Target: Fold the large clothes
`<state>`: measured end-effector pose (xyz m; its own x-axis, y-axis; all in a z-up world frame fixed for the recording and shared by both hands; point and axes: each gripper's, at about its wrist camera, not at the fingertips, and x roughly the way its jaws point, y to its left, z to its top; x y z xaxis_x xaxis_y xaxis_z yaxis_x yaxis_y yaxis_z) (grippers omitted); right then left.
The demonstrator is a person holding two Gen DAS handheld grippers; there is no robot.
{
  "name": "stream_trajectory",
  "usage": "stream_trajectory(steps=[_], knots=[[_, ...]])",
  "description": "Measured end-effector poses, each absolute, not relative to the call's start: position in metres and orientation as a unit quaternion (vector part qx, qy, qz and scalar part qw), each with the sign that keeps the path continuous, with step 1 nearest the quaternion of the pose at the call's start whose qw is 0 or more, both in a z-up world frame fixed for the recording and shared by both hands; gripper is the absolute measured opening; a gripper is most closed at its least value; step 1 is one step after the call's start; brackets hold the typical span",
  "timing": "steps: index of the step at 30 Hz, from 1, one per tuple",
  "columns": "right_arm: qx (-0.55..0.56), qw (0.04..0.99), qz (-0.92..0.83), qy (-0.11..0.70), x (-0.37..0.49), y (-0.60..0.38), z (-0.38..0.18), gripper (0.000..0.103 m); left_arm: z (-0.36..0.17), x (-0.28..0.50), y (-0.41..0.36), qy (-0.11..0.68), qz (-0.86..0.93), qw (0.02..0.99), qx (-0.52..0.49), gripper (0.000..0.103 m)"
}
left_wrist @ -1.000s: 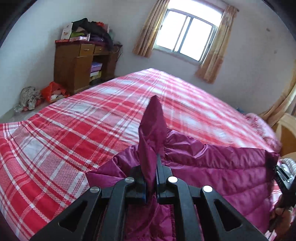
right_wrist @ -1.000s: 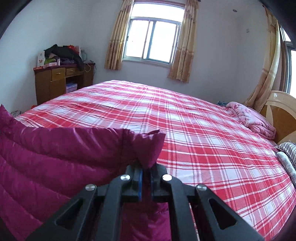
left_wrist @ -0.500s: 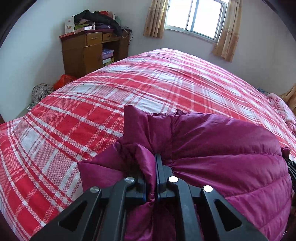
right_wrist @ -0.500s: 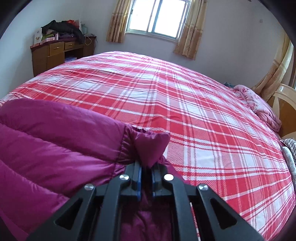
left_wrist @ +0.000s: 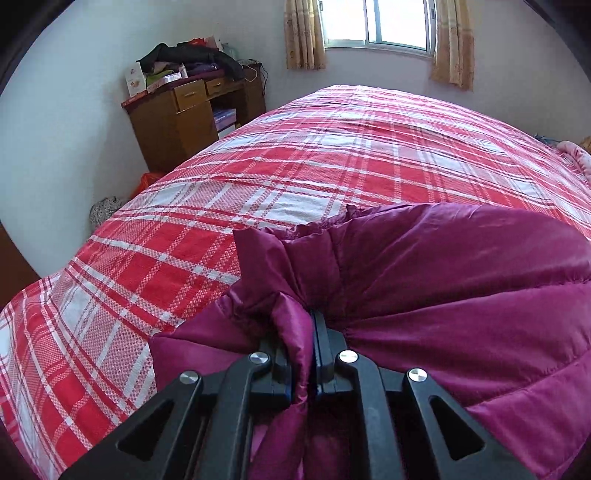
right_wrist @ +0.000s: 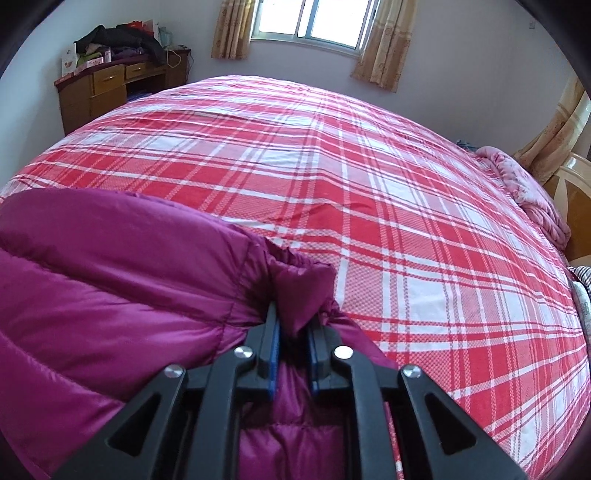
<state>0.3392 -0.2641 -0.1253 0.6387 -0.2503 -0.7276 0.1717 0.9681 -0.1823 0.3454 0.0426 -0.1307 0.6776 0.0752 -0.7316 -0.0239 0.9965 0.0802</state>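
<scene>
A magenta quilted down jacket lies on the near part of a bed with a red and white plaid cover. My left gripper is shut on a bunched corner of the jacket at its left side, low over the bed. In the right wrist view the jacket fills the lower left. My right gripper is pinching the jacket's right corner, with a narrow gap between the jaws filled by fabric. The jacket bulges in a puffed fold between the two grippers.
A wooden desk piled with clothes and boxes stands against the far left wall. A window with curtains is at the back. A pink blanket and a wooden headboard are at the bed's right side.
Both grippers have lowered and tilted down toward the bed, carrying the jacket's corners forward. The upright corner in the left gripper has collapsed into a bunch. The right jaws have parted slightly.
</scene>
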Motion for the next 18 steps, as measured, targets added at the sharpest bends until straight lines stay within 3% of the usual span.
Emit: stream_trajectory(steps=[3,9,13,18], knots=[[-0.026,0.908,-0.112,0.402,0.329,-0.274,-0.114,0.016,-0.131,0.346,0.041,0.4,0.029,0.915,0.036,0.009],[-0.03,0.945,-0.145,0.293,0.269,-0.25,-0.047,0.019,-0.131,0.346,0.039,0.4,0.034,0.915,0.043,0.009],[0.0,0.939,-0.02,0.342,0.298,-0.188,-0.047,0.019,-0.131,0.345,0.036,0.399,0.04,0.915,0.053,0.009],[0.036,0.915,0.002,0.402,0.361,-0.153,-0.095,0.016,-0.131,0.345,0.035,0.401,0.041,0.914,0.054,0.009]])
